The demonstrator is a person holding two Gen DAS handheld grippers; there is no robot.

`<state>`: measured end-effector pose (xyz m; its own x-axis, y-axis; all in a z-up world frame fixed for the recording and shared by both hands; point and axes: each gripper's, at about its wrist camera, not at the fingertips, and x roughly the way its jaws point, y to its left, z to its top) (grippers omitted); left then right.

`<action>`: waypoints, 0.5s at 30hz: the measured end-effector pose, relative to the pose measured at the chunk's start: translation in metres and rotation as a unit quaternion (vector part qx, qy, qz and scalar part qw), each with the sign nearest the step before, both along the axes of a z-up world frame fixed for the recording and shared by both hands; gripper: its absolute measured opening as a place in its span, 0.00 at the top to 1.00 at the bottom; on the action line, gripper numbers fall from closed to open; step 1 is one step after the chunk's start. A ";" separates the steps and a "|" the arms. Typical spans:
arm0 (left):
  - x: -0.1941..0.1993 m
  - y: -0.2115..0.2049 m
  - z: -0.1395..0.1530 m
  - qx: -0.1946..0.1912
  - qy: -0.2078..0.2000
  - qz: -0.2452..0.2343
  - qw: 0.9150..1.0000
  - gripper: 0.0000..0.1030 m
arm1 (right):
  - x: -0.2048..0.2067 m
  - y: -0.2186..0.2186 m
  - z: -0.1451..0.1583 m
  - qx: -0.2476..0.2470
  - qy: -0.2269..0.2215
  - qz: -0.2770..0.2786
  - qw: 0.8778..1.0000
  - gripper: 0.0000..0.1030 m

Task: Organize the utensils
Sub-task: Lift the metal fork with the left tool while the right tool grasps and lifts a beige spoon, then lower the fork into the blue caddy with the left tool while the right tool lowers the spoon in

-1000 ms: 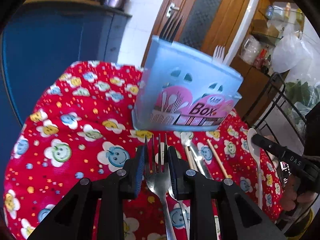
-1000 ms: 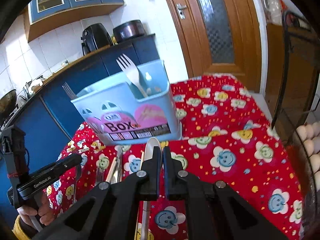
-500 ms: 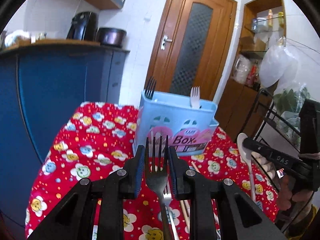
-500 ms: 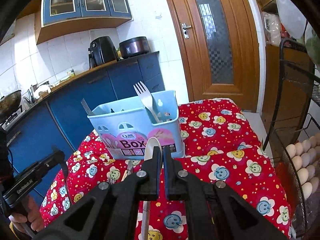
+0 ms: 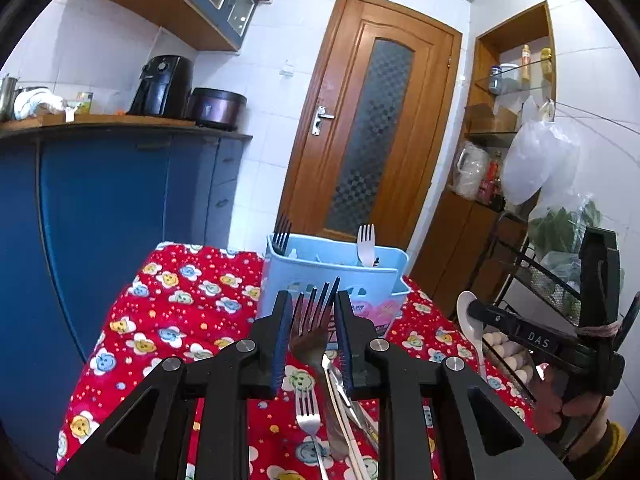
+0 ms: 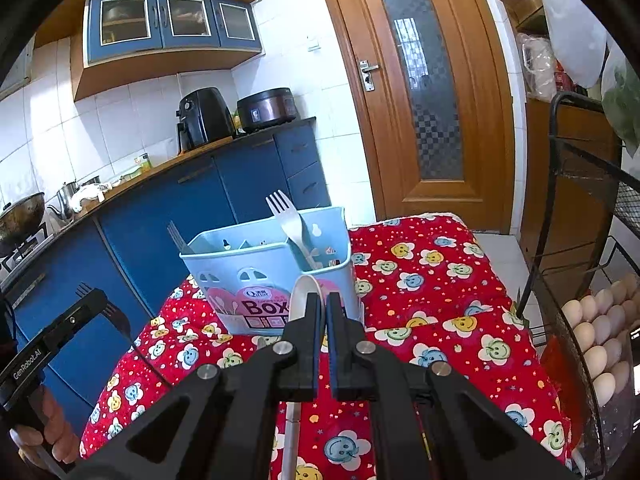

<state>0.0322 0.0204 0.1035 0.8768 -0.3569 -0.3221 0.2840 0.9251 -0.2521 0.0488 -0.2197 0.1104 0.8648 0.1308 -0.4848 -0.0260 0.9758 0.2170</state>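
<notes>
My left gripper (image 5: pixel 313 298) is shut on a metal fork (image 5: pixel 310 336); its tines lean right, above the pads. A light blue utensil box (image 5: pixel 320 268) stands beyond it on the red flowered tablecloth (image 5: pixel 180 312), with a dark fork (image 5: pixel 282 232) and a white plastic fork (image 5: pixel 366 244) upright inside. My right gripper (image 6: pixel 323 299) is shut on a white spoon (image 6: pixel 301 296), bowl up, just in front of the box (image 6: pixel 240 264). Each gripper also shows in the other's view: the right gripper (image 5: pixel 476 312) with its spoon, the left gripper (image 6: pixel 96 300) with its fork.
More utensils lie on the cloth below my left gripper: a metal fork (image 5: pixel 307 416), a knife and chopsticks (image 5: pixel 344 396). A black wire rack (image 6: pixel 580 160) with eggs (image 6: pixel 596 336) stands off the table's right edge. Blue cabinets (image 5: pixel 100 208) run behind it on the left.
Both grippers have risen off the table with their utensils and tipped up toward level. The box now looks lower and farther. The fork has tilted to the right in my left gripper.
</notes>
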 end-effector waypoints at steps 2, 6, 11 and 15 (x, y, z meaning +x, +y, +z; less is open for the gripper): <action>0.001 -0.001 0.002 0.000 -0.001 -0.002 1.000 0.80 | 0.001 -0.001 0.002 0.000 -0.001 0.000 1.000 0.96; 0.001 -0.003 0.006 0.002 -0.008 -0.005 1.000 0.80 | 0.002 -0.002 0.005 0.000 -0.003 -0.001 1.000 0.96; 0.004 -0.006 0.018 0.003 -0.015 -0.013 1.000 0.85 | 0.006 -0.003 0.012 -0.003 -0.007 -0.002 1.000 0.96; 0.012 -0.010 0.031 0.004 -0.020 -0.024 1.000 0.95 | 0.008 -0.004 0.020 -0.007 -0.015 0.000 1.000 0.96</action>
<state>0.0441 0.0104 0.1350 0.8710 -0.3965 -0.2901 0.3375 0.9120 -0.2332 0.0572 -0.2235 0.1305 0.8785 0.1238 -0.4614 -0.0319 0.9789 0.2019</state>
